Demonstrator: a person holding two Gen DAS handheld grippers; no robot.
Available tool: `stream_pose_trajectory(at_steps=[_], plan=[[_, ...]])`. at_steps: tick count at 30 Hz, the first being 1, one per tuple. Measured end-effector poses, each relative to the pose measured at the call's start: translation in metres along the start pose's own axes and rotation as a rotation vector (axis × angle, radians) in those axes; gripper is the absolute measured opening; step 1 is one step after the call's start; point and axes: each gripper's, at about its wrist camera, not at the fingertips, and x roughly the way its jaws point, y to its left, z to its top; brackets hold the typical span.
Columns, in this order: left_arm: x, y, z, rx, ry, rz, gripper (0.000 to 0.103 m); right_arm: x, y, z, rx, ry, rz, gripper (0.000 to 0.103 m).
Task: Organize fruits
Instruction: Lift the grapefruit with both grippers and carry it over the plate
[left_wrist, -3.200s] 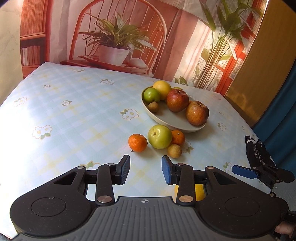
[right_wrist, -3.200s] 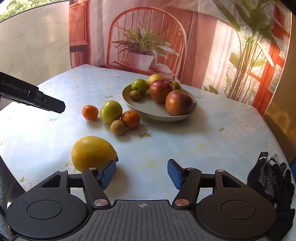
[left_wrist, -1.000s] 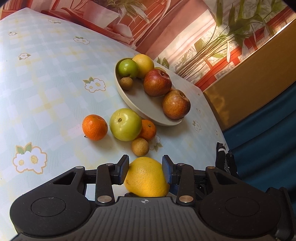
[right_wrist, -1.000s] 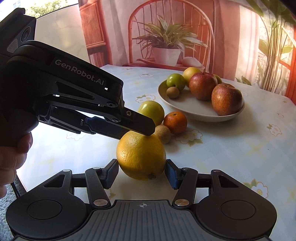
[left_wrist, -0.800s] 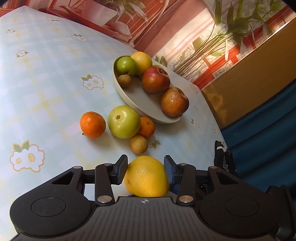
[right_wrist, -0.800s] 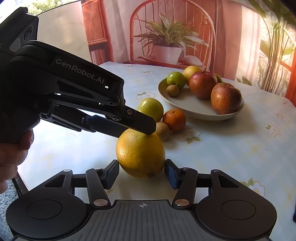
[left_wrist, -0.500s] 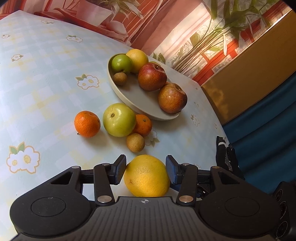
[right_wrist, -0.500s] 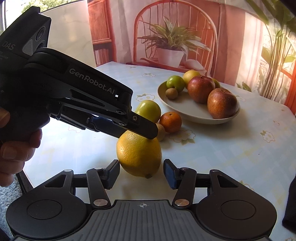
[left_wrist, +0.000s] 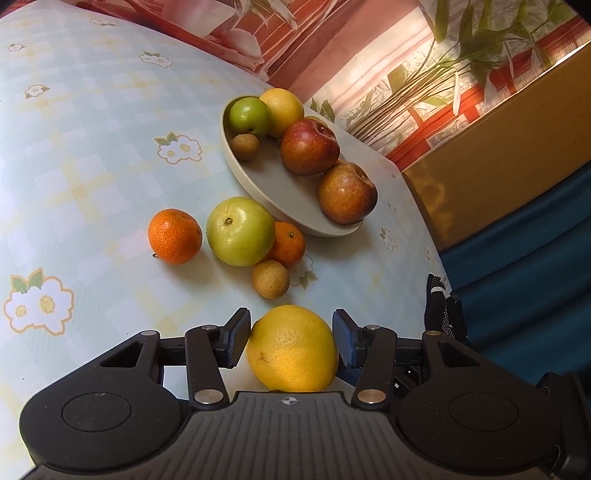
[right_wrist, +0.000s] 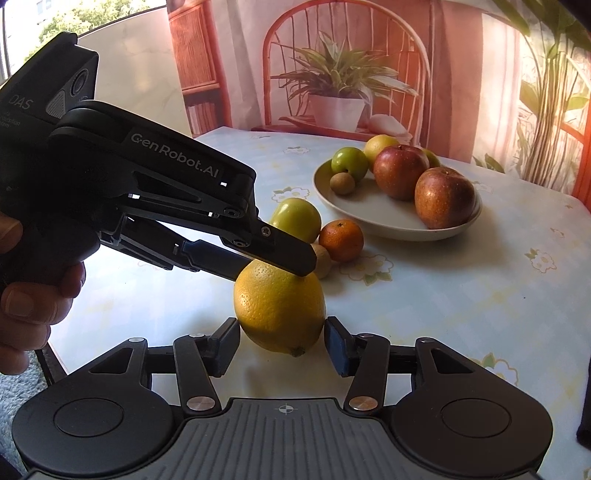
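Bench (left_wrist: 74, 147): pale check cloth w/ flower print, takes up most of both views. Printed backdrop (chair, potted plant) behind it.

Left claw (left_wrist: 290, 334): black body, held in a person's hand (right_wrist: 33, 295), coming in from the left in the right wrist view and angled down. Its jaws have just been opening. They are now partly apart, with the lemon (left_wrist: 291, 347) between the pads. The pads sit just beside the peel, no clear squeeze. In the right wrist view one finger lies across the lemon's top.

Right claw (right_wrist: 280, 332): also angled down and partly open. Its jaws just eased open a touch, yet both pads look pressed on the lemon's sides, so this claw has the grip. Can't tell if the lemon rests on the bench or is lifted just off it.

Dish (left_wrist: 236, 162): shallow, beige, on the bench beyond the lemon, well apart from it. It holds 2 red apples (left_wrist: 309, 147) (left_wrist: 347, 192), a yellow fruit (left_wrist: 282, 110), a green fruit (left_wrist: 249, 117) and a small brown fruit (left_wrist: 244, 146).

Black glove (left_wrist: 443, 310): at the bench edge, right of the left claw.

Loose fruit on the bench, between dish and lemon:
- Green apple (left_wrist: 240, 230), just beside the dish rim.
- Mandarin (left_wrist: 288, 243), touching the green apple's right side.
- 2nd mandarin (left_wrist: 174, 236), left of the apple w/ a small gap.
- Small brown round fruit (left_wrist: 270, 278), nearest the lemon, touching or almost touching the first mandarin.
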Motion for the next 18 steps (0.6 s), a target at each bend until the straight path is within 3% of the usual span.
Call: stream_pose_trajectory(at_steps=[8, 18], plan=[[-0.004, -0.006, 0.004, 0.016, -0.016, -0.003, 0.051, -0.003, 0.000, 0.004, 0.014, -0.018, 0.003, 0.047], [-0.023, -0.037, 0.047, 0.097, -0.111, -0.019, 0.051, -0.016, -0.018, 0.059, -0.039, -0.094, -0.010, 0.047]])
